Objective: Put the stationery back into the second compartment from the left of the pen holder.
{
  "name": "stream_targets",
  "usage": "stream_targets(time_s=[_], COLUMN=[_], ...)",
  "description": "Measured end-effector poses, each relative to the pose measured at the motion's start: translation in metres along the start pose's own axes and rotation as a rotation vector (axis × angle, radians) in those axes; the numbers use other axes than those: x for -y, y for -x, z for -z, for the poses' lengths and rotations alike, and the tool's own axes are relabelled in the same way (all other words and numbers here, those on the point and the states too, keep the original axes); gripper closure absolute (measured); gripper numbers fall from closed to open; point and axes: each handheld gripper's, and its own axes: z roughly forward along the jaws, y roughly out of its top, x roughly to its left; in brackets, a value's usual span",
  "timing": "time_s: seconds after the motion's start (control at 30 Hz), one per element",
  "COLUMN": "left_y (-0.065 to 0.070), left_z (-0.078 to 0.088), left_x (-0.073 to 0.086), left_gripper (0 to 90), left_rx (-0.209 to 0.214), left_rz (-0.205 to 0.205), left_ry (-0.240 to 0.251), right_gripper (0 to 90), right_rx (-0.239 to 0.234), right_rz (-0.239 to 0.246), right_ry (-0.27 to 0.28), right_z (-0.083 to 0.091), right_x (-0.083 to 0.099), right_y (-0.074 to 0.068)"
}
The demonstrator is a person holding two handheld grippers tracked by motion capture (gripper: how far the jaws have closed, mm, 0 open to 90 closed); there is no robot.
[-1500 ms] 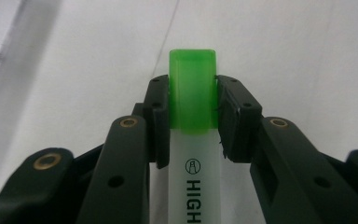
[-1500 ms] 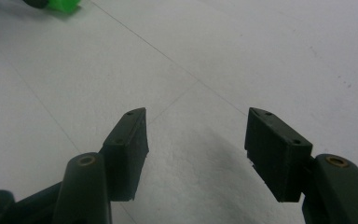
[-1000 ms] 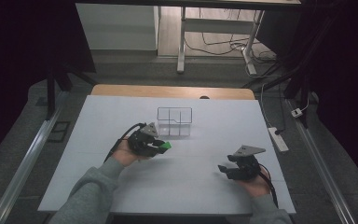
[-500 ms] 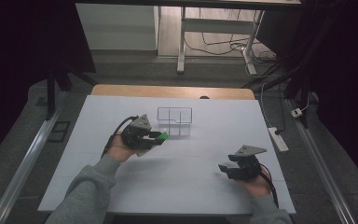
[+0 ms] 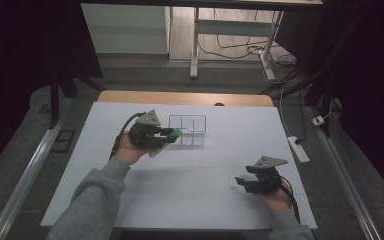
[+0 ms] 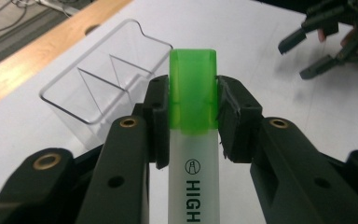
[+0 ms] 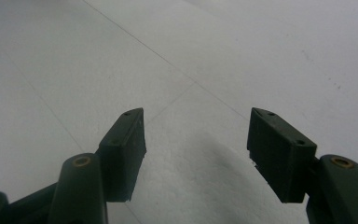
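My left gripper (image 5: 166,134) (image 6: 193,100) is shut on a highlighter (image 6: 193,140) with a white body and a green cap (image 5: 175,133). It is held above the table, cap pointing at a clear plastic organizer (image 5: 187,127) (image 6: 100,79) with several compartments, just left of it. My right gripper (image 5: 245,182) (image 7: 196,149) stands open near the table's front right, nothing between its jaws, low over the white surface. It is also seen far off in the left gripper view as a black gripper (image 6: 326,37).
The white table (image 5: 190,190) has a wooden strip (image 5: 185,97) along its far edge. A power strip (image 5: 298,148) lies off the right edge. Metal rails (image 5: 25,180) run along both sides.
My left gripper has lifted and moved away from me and to the left with the highlighter, staying beside the organizer. The right gripper has not moved.
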Motion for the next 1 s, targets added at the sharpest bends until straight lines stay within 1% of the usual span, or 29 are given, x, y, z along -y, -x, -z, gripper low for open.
stream_targets(time_s=[0.13,0.5,0.83,1.0], left_y=[-0.005,-0.016,-0.026,-0.029], left_z=[0.002,0.001,-0.009,-0.015], left_x=[-0.007,-0.030,-0.052,-0.060], left_gripper=[66.4,66.4,66.3,66.4], left_rx=[-0.004,-0.020,-0.035,-0.042], left_rz=[0.014,0.021,0.037,0.038], left_ry=[0.020,0.066,0.113,0.118], right_gripper=[35.7,35.4,35.3,35.3], right_rx=[-0.004,0.007,0.010,0.011], right_rz=[0.003,-0.008,-0.008,-0.012], right_ry=[0.003,0.006,-0.003,-0.002], right_z=[0.002,0.006,0.005,0.006], right_x=[0.002,0.006,0.007,0.007], right_y=[0.001,0.005,0.006,0.007])
